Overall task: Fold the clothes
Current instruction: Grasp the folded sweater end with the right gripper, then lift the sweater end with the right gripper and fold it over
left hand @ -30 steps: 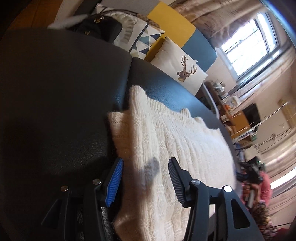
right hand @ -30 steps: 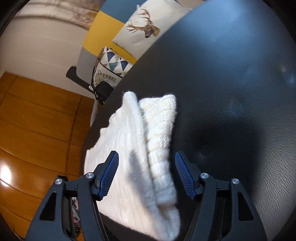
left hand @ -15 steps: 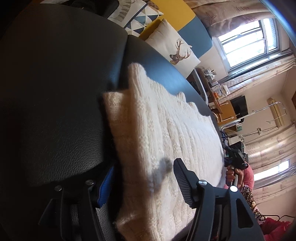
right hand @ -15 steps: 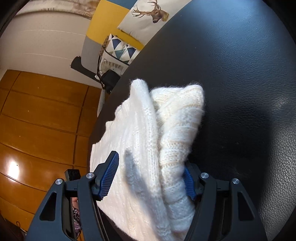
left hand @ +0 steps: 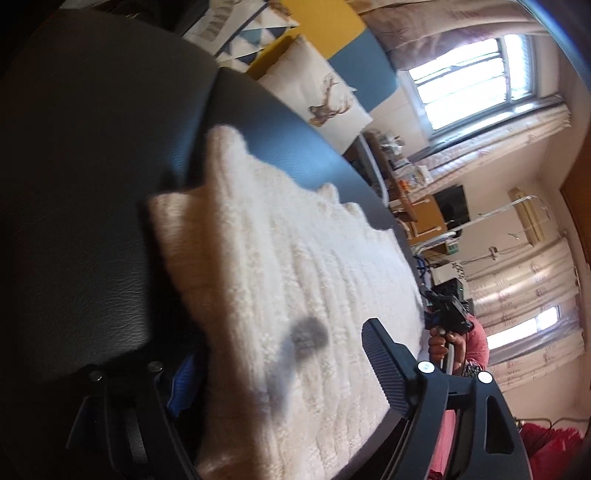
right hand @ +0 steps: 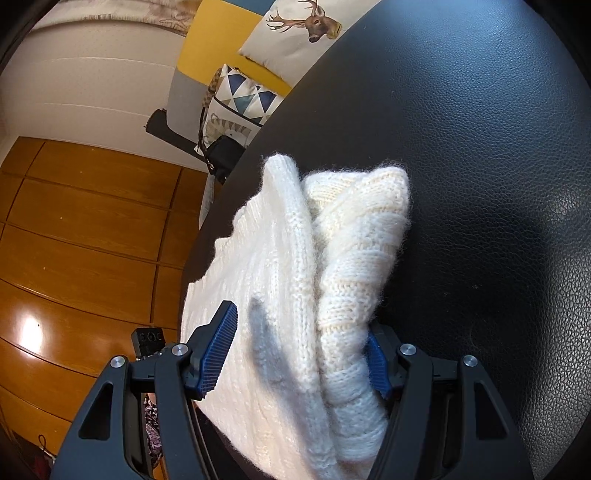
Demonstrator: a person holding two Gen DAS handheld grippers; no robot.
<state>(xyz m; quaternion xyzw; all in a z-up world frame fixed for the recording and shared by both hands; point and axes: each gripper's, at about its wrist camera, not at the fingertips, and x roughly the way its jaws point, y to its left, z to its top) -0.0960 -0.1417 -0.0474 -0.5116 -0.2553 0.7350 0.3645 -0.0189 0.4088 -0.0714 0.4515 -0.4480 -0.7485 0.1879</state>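
A cream knitted sweater [left hand: 288, 258] lies folded on a black leather surface [left hand: 92, 166]. My left gripper [left hand: 279, 347] straddles its near edge. The jaws are opening, with the knit between them: the blue left pad is half hidden under the edge and the right pad stands above the fabric, not pressing. In the right wrist view, the sweater's thick folded end [right hand: 351, 240] fills the gap of my right gripper [right hand: 299, 321]. Its left pad rests over the knit, its right pad is mostly hidden behind the fold, and it is open.
A deer-print pillow [right hand: 306, 33] and a triangle-pattern pillow [right hand: 243, 96] lean at the back, with a black bag [right hand: 221, 155] beside them. Wooden panels [right hand: 74, 240] lie past the surface's edge. A hand [left hand: 443, 339] holds the other gripper at the sweater's far end.
The left jaws have spread wider and tipped down over the sweater's edge. My right gripper has pushed forward, so the folded end now sits between its pads.
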